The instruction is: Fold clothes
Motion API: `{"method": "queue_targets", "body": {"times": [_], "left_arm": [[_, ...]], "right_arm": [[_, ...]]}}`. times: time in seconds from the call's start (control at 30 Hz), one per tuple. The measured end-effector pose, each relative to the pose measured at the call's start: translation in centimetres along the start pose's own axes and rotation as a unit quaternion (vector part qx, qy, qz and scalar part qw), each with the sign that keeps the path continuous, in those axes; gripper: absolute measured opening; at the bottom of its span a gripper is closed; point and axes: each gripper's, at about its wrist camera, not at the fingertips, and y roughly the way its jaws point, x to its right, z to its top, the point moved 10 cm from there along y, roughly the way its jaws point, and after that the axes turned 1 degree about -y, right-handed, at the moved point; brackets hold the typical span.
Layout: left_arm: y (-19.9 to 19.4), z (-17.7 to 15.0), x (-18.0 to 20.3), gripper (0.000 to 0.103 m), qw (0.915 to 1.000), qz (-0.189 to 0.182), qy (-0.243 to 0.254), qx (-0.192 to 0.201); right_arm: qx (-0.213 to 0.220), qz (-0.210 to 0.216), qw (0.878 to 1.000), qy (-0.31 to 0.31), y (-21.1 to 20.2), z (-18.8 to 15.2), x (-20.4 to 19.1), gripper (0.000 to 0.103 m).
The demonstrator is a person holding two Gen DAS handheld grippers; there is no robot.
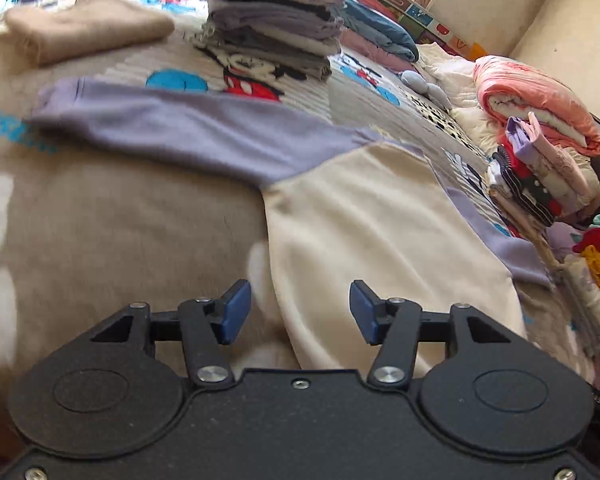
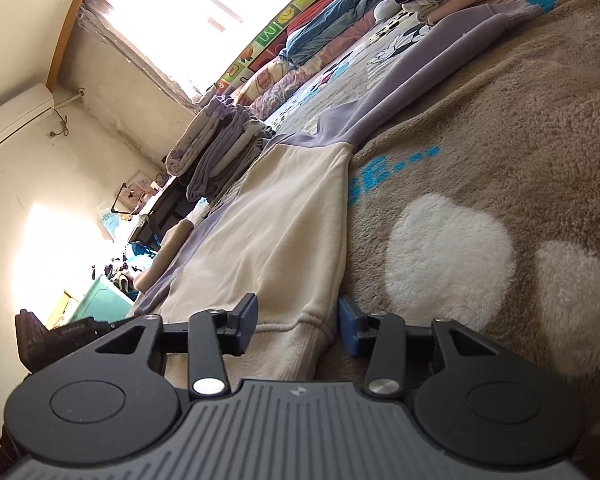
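On the tan fleece blanket (image 1: 120,216) by a sunlit window (image 2: 204,8), cream sweatshirt (image 1: 372,240), both claws (image 1: 300,312) (image 2: 298,324) apart.

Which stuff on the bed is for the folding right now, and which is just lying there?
For the job:
cream and purple top
left gripper
right gripper

Just lying about:
tall folded pile
beige towel
pink quilt
blue bundle

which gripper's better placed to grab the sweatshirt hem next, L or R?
Right. The right gripper has open jaws already straddling the ribbed hem corner of the cream sweatshirt. The left gripper is open too, but hovers over the body edge, no hem between its jaws.
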Motion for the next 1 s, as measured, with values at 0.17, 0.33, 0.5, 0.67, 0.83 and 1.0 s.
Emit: {"method": "queue_targets", "body": {"times": [0.17,0.33,0.5,0.67,0.83,1.0], "left_arm": [[0.2,-3.6,0.7,0.053,0.9989,-0.015,-0.033,-0.031],[0.5,-3.2,0.9,0.007,0.9957,-0.048,-0.079,-0.008],[0.9,-2.9,-2.3,0.007,0.9758,-0.088,-0.2,-0.012],[1.2,-3.6,-2.8,0.008,0.9737,-0.072,-0.215,-0.024],[0.3,-3.7,-2.0,0.022,0.9781,-0.071,-0.195,-0.016],[-0.3,-4.7,0.3,0.059,0.9842,-0.084,-0.155,-0.019]], "right_arm": [[0.0,0.015,0.998,0.053,-0.2,-0.1,0.5,0.045],[0.007,-0.009,1.0,-0.005,-0.6,-0.1,-0.8,0.013],[-0.014,-0.055,0.998,-0.02,-0.2,-1.0,0.8,0.012],[-0.015,-0.044,0.999,-0.003,-0.5,-1.2,0.5,0.032],[-0.013,-0.018,0.998,0.051,-0.7,-1.5,0.7,0.034],[-0.009,0.038,0.984,0.173,-0.5,-2.2,2.1,0.032]]}}
